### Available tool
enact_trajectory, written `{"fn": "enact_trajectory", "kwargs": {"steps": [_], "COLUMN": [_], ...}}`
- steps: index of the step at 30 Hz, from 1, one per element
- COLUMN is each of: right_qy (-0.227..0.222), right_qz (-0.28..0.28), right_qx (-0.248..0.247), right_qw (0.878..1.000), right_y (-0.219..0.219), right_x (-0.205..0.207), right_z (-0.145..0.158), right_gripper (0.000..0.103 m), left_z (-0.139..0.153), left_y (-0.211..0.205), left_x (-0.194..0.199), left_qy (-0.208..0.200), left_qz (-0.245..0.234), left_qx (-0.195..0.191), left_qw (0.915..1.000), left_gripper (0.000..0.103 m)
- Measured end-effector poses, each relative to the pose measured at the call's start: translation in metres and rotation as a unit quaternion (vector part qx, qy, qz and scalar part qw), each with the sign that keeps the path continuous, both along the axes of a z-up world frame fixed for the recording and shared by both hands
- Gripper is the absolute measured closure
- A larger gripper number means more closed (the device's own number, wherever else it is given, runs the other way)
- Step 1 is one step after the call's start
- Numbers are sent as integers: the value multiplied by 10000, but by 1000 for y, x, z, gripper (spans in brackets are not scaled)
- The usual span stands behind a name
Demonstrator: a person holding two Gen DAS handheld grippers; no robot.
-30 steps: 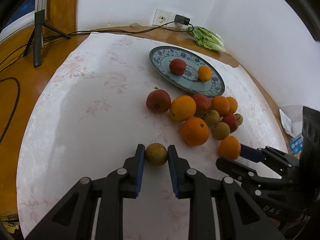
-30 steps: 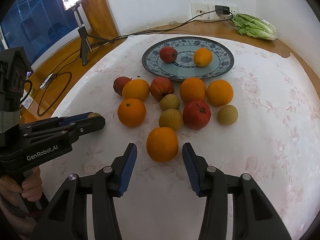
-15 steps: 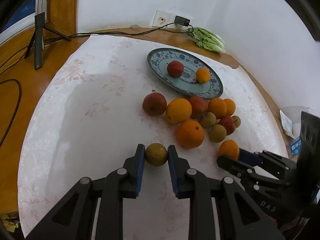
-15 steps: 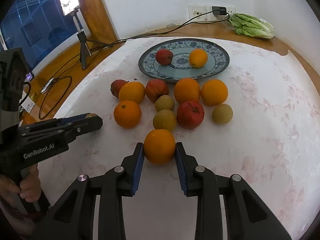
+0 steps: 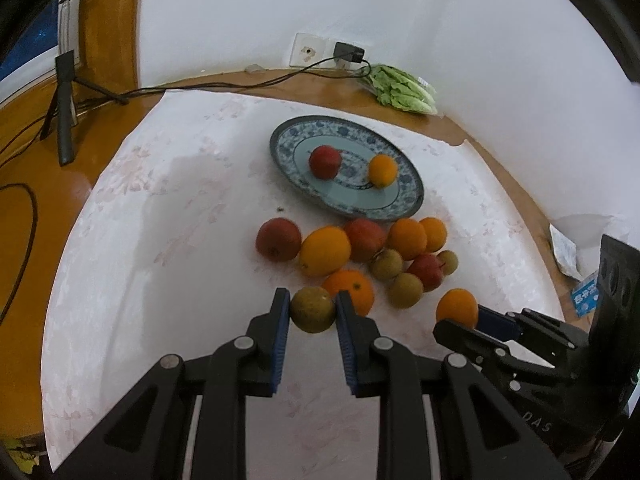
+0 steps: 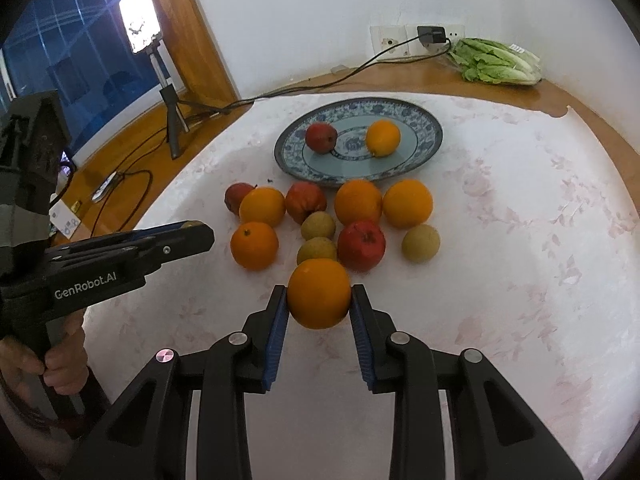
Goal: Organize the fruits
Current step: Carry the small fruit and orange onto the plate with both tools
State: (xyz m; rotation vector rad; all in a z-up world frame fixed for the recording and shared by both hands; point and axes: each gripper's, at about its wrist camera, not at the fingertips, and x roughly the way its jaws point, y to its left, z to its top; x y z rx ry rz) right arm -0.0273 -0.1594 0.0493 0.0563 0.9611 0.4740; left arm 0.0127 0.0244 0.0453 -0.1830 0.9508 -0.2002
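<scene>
Two grippers, one fruit each. Left gripper [image 5: 313, 309] clamped tight on a small brownish-green fruit [image 5: 312, 309], blue pads [image 5: 282, 322] pressed against both sides. Right gripper [image 6: 319, 307] squeezed onto an orange [image 6: 319, 294], jaws closed as far as the orange allows (noticeably wider than the left's, bigger fruit).

Beyond both held fruits, loose pile on the white floral tablecloth [image 6: 520, 248]: oranges, red apples, a few more of those little brownish-green ones, all bunched together and mostly touching. Just past the pile, blue-and-white plate [image 6: 424, 148] with only a red apple [image 6: 321, 137] and a smaller orange fruit [image 6: 383, 138] on it, sitting apart from each other.

Off the cloth on the wooden tabletop: bagged lettuce [image 6: 496, 66] by the wall, charger [image 6: 431, 34] plugged into the socket, phone on a tripod [image 6: 170, 96] glowing at the left. Person's hand [image 6: 60, 364] wrapped around the left gripper's handle, seen from the right wrist.
</scene>
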Motion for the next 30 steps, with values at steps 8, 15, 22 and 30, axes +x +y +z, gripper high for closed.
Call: {"fn": "enact_trajectory", "kwargs": {"steps": [8,15,22,30], "right_qy": [-178,-272,-295,-362], "right_qz": [-76,-107,-149,-204], "right_qx": [-7,-42,5,-16], "right_qw": [9998,9996,9995,9991], "right_y": [-7,-12,-15,-14], "right_x": [11,22,34,56], "right_z": [15,24,28,32], "right_gripper": [71,71,71,71], "left_z": [11,18,23,21], "left_y": [-9,-18,-25,-34], "left_x": [15,31,46,74], "left_qy": [-75,-98,-203,-301], "left_qz": [-77,-148,-157,-167], "left_qx": [-6,-41,96,281], "left_qw": [9999,9998,9996,9990], "left_gripper": [79,79,79,79]}}
